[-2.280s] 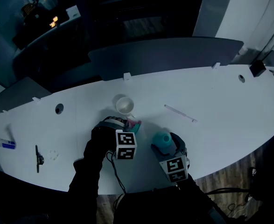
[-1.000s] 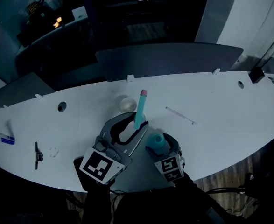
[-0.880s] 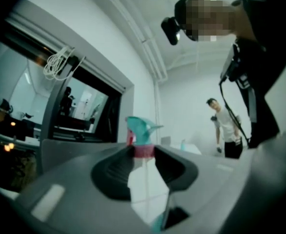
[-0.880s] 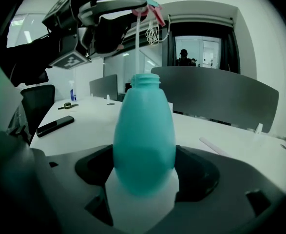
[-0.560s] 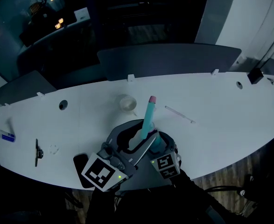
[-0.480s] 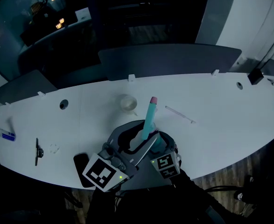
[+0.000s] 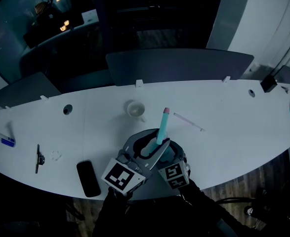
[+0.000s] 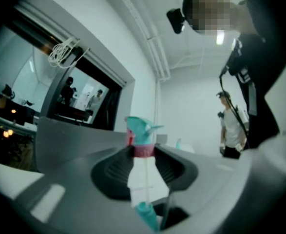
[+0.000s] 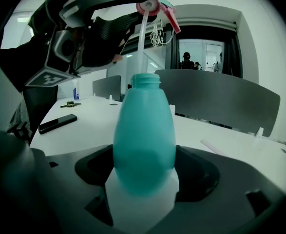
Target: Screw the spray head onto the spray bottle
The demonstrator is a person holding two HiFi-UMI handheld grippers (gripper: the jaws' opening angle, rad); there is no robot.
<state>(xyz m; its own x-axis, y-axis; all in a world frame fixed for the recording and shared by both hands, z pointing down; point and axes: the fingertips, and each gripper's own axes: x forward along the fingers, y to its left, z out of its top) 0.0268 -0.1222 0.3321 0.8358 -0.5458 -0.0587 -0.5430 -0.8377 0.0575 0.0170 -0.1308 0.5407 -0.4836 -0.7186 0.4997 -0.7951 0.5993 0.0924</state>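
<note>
Left tongs (image 8: 143,152) level, gripping spray head (image 8: 140,129) above bottle (image 9: 144,145).

Head camera sat high above person, looked steeply down, whole white desk (image 7: 224,110) small and far.

Left gripper camera rode close behind own fingers (image 8: 60,179), faced level across room, spray head (image 8: 140,135) right at lens.

Right gripper camera, just as close, looked out along desk, bottle (image 9: 143,140) filling centre.

Shared by right gripper and head views: left gripper (image 9: 145,5), spray head, phone (image 9: 57,123).
</note>
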